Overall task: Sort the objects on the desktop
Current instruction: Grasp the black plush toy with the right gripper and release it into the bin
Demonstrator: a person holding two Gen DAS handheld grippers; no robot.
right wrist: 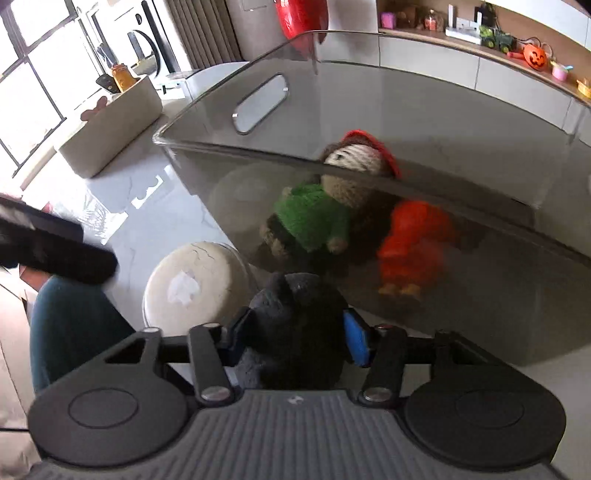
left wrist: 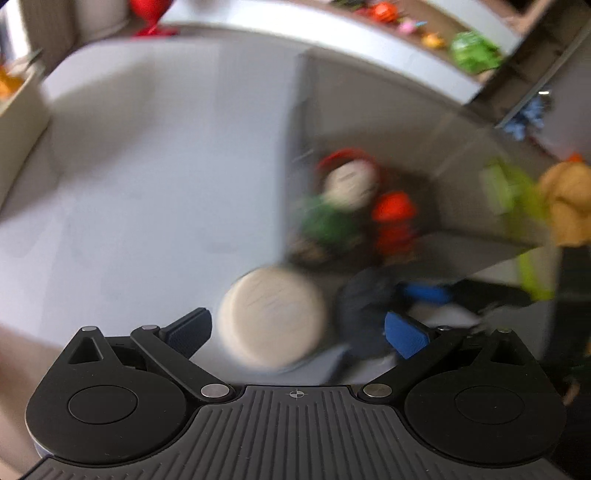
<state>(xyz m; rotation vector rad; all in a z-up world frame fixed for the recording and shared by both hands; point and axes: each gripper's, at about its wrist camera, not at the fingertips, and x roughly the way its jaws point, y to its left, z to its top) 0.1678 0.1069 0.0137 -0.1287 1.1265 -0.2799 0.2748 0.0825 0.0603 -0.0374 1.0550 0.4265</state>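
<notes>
My right gripper (right wrist: 293,338) is shut on a dark grey plush toy (right wrist: 295,314) just outside the near wall of a smoky clear bin (right wrist: 461,122). In the bin lie a crocheted doll with a green top and red hat (right wrist: 317,218) and an orange crocheted figure (right wrist: 413,240). A round cream lid (right wrist: 195,284) lies on the white table beside the bin. My left gripper (left wrist: 295,332) is open and empty above the cream lid (left wrist: 271,317); its view is blurred. The plush toy (left wrist: 365,306), doll (left wrist: 340,206) and orange figure (left wrist: 393,221) show there too.
A cream rectangular box (right wrist: 114,125) stands on the table at the far left. A red object (right wrist: 301,18) stands behind the bin. A shelf with small toys (right wrist: 532,55) runs along the back right. The left gripper's body (right wrist: 55,247) shows at the left.
</notes>
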